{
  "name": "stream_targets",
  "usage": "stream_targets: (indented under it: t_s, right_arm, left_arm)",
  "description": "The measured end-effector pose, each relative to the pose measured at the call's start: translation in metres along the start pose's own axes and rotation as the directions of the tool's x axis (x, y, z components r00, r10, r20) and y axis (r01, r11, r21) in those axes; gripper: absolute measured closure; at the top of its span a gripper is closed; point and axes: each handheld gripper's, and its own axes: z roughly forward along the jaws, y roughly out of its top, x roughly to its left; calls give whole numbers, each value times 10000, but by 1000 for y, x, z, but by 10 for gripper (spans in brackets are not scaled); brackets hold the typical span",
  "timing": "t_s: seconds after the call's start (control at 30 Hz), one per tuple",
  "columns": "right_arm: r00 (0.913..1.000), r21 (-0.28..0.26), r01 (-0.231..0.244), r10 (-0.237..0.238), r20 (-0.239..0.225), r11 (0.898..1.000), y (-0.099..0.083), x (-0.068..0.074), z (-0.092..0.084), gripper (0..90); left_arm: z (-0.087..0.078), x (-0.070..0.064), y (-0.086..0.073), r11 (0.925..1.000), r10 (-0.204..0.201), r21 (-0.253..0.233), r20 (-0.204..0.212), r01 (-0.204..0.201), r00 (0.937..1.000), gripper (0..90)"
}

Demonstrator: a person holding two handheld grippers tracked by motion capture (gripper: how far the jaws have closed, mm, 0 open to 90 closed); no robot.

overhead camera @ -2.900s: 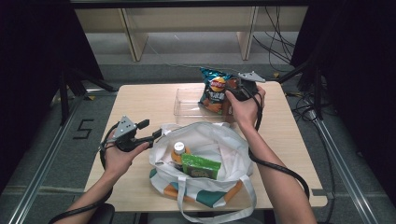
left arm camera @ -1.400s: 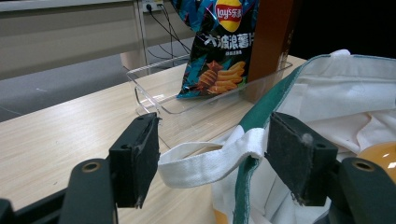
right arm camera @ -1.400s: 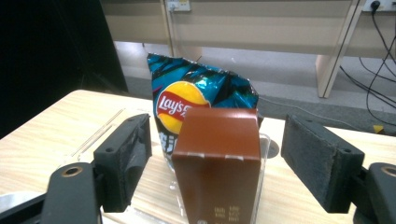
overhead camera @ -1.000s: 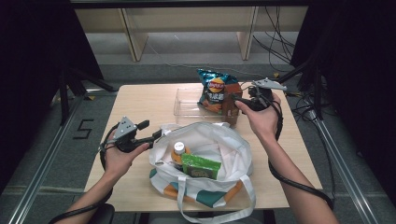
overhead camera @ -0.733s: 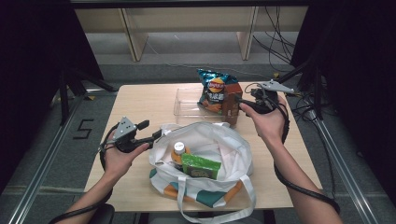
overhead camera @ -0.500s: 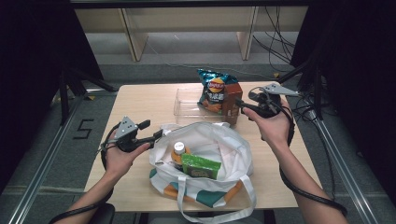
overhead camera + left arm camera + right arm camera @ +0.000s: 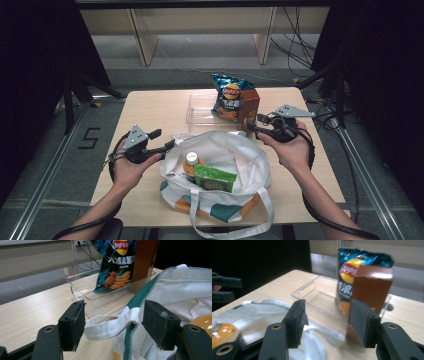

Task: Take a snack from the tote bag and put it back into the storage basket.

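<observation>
A white tote bag (image 7: 235,155) with green trim lies open at the table's near middle. It holds an orange bottle (image 7: 191,162) and a green packet (image 7: 215,178). My left gripper (image 7: 164,140) is at the bag's left rim. It is open, and the bag's white strap (image 7: 110,326) hangs loose between its pads in the left gripper view. My right gripper (image 7: 248,127) is at the bag's far right rim, beside the brown box (image 7: 248,105). Its jaws have just been closing but remain open (image 7: 327,315), with nothing pressed between them.
A clear tray (image 7: 200,107) stands at the back of the table and holds a chips bag (image 7: 227,97) and the brown box. Bare wood shows left of the tray and along the table's right side. Cables trail on the floor at the right.
My right hand has drawn back from the brown box toward the near side, now pointing left at the bag's rim, its jaws narrower. The left hand has stayed put.
</observation>
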Motion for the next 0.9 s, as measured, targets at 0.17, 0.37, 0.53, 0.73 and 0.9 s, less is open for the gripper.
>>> stream_targets:
  t_s: [0.17, 0.37, 0.53, 0.73, 0.9]
  right_arm:
    - [9989, 266, -190, 201, -415, 9995, -7, 9, -6, 507]
    - [9928, 253, -210, 238, -1174, 9995, -11, 20, -12, 527]
    - [9876, 348, -51, 105, -1565, 9994, -15, 30, -16, 532]
    - [9744, 296, 230, -158, -2241, 9993, -20, 41, -19, 542]
    - [9625, 325, 382, -281, -2698, 9987, -24, 52, -21, 547]
  left_arm:
    - [0, 0, 0, 10000, -5, -6, -1, 5, 10000, 337]
    - [-1, 0, 0, 10000, -5, -19, 0, 5, 10000, 338]
    - [0, 0, 0, 10000, -3, 10, -21, 3, 10000, 338]
    - [0, 0, 0, 10000, -3, 13, -7, 3, 10000, 337]
    - [0, -1, 0, 10000, -10, 16, -1, 10, 10000, 338]
